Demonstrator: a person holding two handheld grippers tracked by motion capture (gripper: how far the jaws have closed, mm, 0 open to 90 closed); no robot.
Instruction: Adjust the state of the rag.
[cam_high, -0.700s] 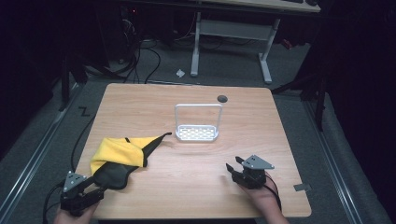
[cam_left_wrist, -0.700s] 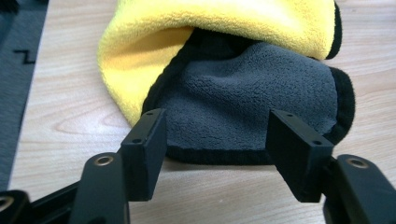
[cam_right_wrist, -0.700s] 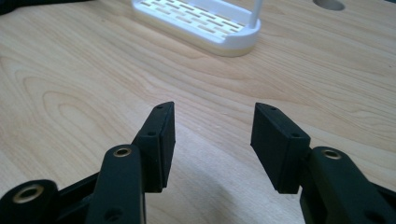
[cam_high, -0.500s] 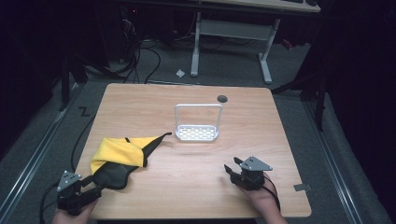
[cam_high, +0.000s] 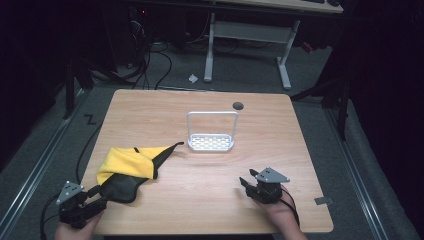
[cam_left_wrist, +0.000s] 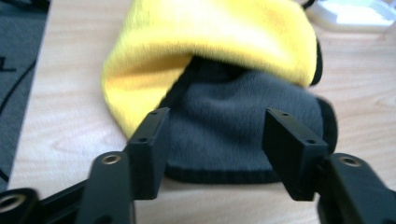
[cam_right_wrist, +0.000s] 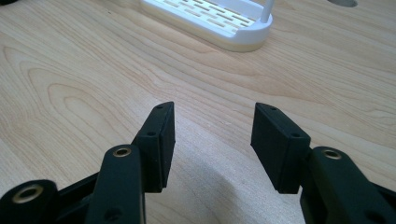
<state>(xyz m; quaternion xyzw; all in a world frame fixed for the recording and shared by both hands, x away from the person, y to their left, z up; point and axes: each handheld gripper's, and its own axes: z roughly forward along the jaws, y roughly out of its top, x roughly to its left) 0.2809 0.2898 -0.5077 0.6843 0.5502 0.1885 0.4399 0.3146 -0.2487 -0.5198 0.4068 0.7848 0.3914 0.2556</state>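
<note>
A folded cloth (cam_high: 127, 167), yellow on one face and dark grey on the other, lies at the table's front left. My left gripper (cam_high: 95, 196) sits just in front of its grey flap (cam_left_wrist: 243, 126), jaws open on either side of the flap's edge, holding nothing. My right gripper (cam_high: 249, 184) hovers low over bare wood at the front right, open and empty (cam_right_wrist: 212, 140). A white slotted rack (cam_high: 211, 141) with a tall wire handle stands mid-table, its base (cam_right_wrist: 210, 21) ahead of the right jaws.
The wooden table (cam_high: 300, 150) has a round cable hole (cam_high: 238, 105) near its far edge. Cables trail from both grippers off the front edge. A desk frame (cam_high: 250, 35) and wiring stand on the dark floor beyond.
My left gripper has drawn back slightly toward the front edge, away from the cloth. The right gripper has barely shifted. The cloth lies as before.
</note>
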